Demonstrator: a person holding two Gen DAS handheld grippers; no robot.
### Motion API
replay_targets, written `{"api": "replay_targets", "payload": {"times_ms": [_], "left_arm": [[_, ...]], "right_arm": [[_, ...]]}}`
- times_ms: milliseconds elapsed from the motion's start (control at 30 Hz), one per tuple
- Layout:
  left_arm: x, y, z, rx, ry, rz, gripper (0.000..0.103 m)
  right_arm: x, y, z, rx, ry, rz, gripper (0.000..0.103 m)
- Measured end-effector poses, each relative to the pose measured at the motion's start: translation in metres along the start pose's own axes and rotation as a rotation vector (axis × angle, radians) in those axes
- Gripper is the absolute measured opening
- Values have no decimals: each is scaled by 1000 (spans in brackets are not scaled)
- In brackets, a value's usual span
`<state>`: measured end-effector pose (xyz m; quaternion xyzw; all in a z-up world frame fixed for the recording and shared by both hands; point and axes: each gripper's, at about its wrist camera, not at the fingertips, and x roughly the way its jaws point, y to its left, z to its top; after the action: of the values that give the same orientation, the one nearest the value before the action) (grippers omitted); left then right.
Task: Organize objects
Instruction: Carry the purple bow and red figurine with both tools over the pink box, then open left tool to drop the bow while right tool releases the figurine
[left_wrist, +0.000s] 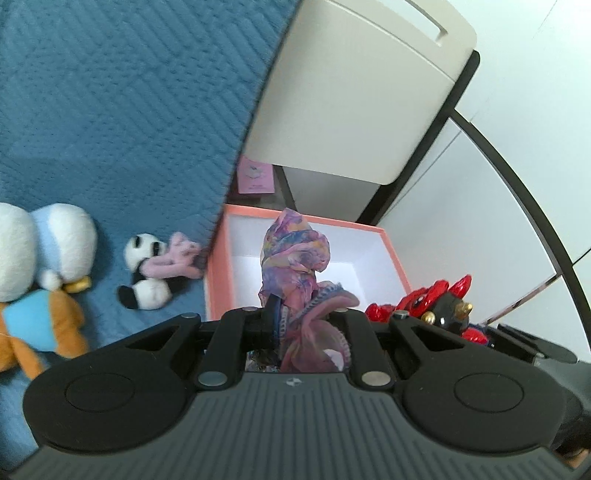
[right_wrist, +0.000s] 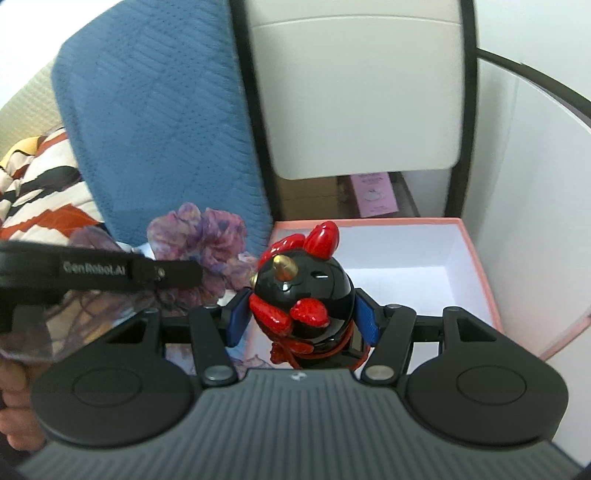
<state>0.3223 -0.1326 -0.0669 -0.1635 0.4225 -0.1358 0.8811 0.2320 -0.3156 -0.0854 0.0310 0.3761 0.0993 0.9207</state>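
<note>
My left gripper (left_wrist: 301, 314) is shut on a pink and purple scarf (left_wrist: 295, 254), held bunched up above the near edge of a pink box (left_wrist: 218, 258) with a white inside. My right gripper (right_wrist: 303, 321) is shut on a black and red rooster figurine (right_wrist: 306, 291), held over the same pink box (right_wrist: 476, 251). The figurine also shows at the right of the left wrist view (left_wrist: 432, 306). The scarf (right_wrist: 207, 236) and the left gripper's body (right_wrist: 99, 273) show at the left of the right wrist view.
A blue quilted bed cover (left_wrist: 122, 110) carries a panda plush (left_wrist: 147, 277) and a white, blue and orange plush (left_wrist: 40, 266). A beige cabinet (left_wrist: 354, 96) stands behind the box, with a small pink card (left_wrist: 255, 175) beneath it. A patterned cloth (right_wrist: 40, 192) lies far left.
</note>
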Motion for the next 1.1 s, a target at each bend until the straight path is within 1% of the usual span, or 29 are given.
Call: {"api": "replay_targets", "payload": {"times_ms": [167,367,500,700,800,900,933,967,1000,1067,1100], "left_arm": [[44,-25,-12,16,65,1,17],[99,-42,-29,29,144,18,17],[133,-41,-38,21,191,34,17],[179,-32,-50,5,261,64,17],[194,-27,-54,-7,290,74,17],[202,-24,-55,-13,294,84,17],[203,-22,-55,-19,299,86,17],[204,-22,-55,-24,303,87,17],[205,-21,-55,-26,303,88,17],[203,-21,-55,-21,298,101,18],[202,-21,-54,-19,301,104,19]], "right_arm": [[13,-38,-13,24,31,-31,62],[48,-81,-36,51,106,-38,62],[74,-98,-49,59,159,-28,62],[110,-112,-64,77,232,-14,62],[126,-117,-70,86,264,-8,62],[136,-122,-74,96,283,-8,62],[138,-123,-75,98,284,-5,61],[139,-123,-74,96,283,-2,63],[139,-122,-73,87,274,-21,62],[138,-122,-70,97,267,-7,63],[137,-122,-69,102,262,-3,61]]}}
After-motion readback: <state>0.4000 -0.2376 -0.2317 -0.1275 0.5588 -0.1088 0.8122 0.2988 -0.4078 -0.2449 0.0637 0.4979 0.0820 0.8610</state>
